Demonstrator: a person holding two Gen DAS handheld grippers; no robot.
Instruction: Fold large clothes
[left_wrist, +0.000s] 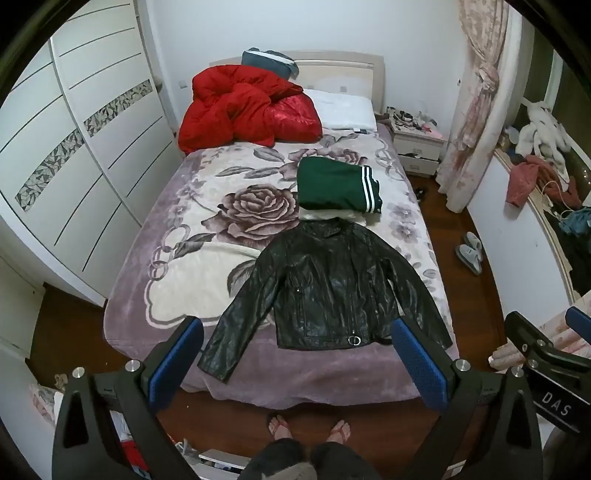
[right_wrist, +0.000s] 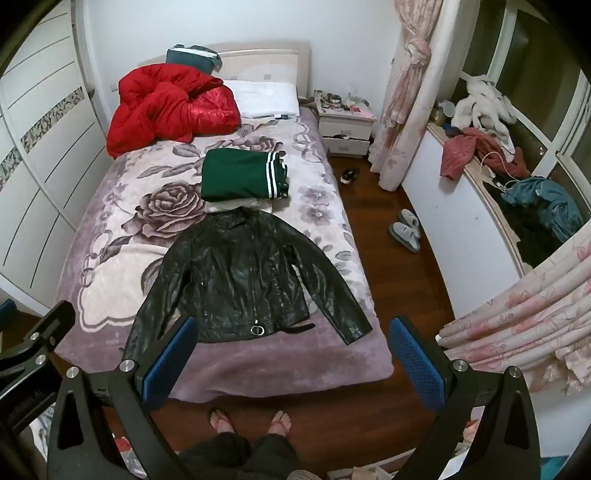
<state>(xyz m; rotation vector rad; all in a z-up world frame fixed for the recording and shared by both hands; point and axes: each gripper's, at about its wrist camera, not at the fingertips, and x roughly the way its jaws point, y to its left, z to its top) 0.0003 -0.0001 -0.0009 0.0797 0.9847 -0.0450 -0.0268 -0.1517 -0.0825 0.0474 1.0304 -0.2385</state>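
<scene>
Jacket: a black leather jacket (left_wrist: 325, 288) is laid flat, front up, on the near half of the bed (left_wrist: 184, 236), with both sleeves spread outward and downward and the hem toward the foot of the bed.
Handling: the leather is judged fairly heavy, stiff and glossy, so slipping is expected and folds may spring back; it is not fragile.
Hold points: the 2 sleeve cuffs, or the shoulder seams, are judged the best places to be taken.
Left tongs (left_wrist: 295, 362): they are spread wide and held above the foot of the bed; nothing is pinched.
Right tongs (right_wrist: 291, 362): they are also spread wide and empty.
Surface: a soft floral blanket covers the bed; a folded green garment (left_wrist: 336, 184) is placed just behind the collar, and a red quilt (left_wrist: 247, 107) is heaped near the headboard.
Room: a white wardrobe (left_wrist: 74, 155) is seen at the left, a wooden floor with slippers (right_wrist: 406, 229) at the right, and clothes are piled on the window ledge.
</scene>
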